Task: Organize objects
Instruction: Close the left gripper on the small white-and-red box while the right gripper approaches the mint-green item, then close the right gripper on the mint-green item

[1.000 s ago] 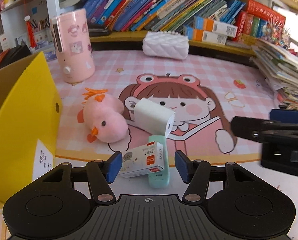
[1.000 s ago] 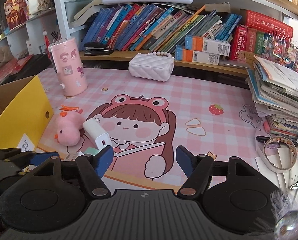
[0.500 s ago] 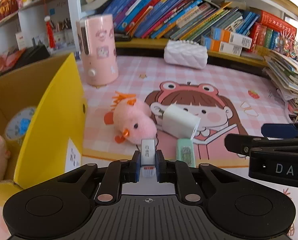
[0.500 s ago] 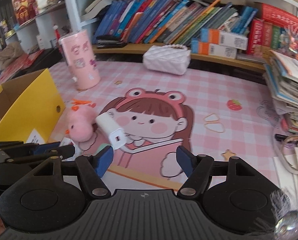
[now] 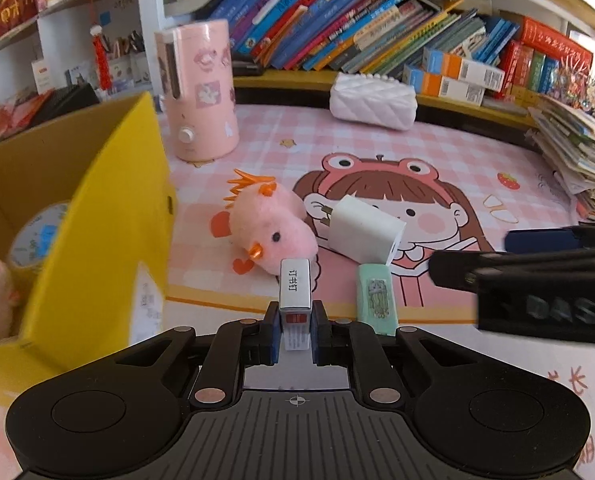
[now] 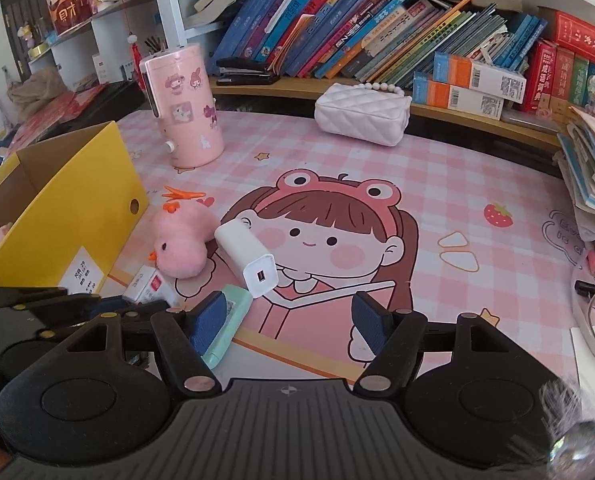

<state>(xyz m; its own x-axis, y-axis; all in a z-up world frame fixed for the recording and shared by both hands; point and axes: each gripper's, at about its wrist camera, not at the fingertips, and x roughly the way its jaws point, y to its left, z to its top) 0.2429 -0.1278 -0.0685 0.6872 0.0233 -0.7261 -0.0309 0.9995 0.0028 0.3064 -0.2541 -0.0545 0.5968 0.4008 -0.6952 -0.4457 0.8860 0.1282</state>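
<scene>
White staple box [image 5: 295,300] now pinched between the shut pads of the left gripper [image 5: 294,334], jaws having just closed on it, lifting off the mat beside the yellow box [image 5: 97,232]; right gripper [image 6: 289,320] hanging open and empty near the mint eraser [image 6: 225,320]; likely heading into the box next

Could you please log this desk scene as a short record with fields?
left tongs: shut on staple box
right tongs: open, nothing between them
yellow box: left of mat, open top
on the mat: pink plush chick, white charger, mint green case
behind: pink canister, white quilted purse
</scene>
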